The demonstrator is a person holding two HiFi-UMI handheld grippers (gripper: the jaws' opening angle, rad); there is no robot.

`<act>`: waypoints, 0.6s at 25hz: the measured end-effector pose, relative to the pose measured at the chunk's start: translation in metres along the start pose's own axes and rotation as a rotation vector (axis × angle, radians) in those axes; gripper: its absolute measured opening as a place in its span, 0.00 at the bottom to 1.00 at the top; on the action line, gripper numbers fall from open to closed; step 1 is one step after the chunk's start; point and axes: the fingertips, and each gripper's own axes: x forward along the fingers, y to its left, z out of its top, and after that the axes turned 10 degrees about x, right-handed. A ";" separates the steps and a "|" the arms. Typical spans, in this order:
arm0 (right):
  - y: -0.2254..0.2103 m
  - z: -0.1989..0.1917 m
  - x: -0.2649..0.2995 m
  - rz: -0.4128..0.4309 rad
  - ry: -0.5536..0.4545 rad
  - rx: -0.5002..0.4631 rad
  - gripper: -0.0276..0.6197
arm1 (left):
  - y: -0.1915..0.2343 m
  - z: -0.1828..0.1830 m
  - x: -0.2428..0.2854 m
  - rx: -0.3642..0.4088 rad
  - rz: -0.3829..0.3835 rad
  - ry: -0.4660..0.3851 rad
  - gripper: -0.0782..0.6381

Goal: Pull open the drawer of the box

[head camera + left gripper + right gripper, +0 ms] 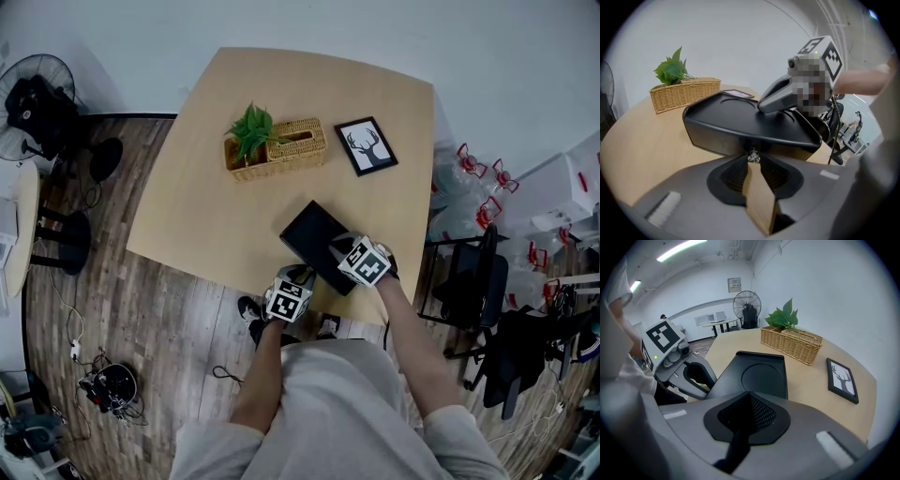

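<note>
Table (642, 140): left gripper (753, 160) pinches half-hidden box (736, 119) knob (753, 155).

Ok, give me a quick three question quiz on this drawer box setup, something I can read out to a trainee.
1. True or false: the left gripper has its jaws closed on the drawer knob.
2. Pick one. The right gripper rests its tips on: A) the fan, B) the top of the black box, C) the bare tabletop.
3. Fill in the blank: the framed picture beside the wicker basket shows a ____ with antlers.

Key: 1 true; 2 B; 3 deer.
</note>
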 end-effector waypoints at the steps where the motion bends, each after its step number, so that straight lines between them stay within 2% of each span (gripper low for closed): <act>1: 0.000 0.000 0.000 0.000 0.001 0.001 0.05 | 0.000 0.000 0.001 0.001 -0.002 0.001 0.31; 15: 0.000 -0.012 0.003 -0.003 0.018 0.019 0.05 | -0.007 0.005 -0.001 0.004 0.003 0.007 0.28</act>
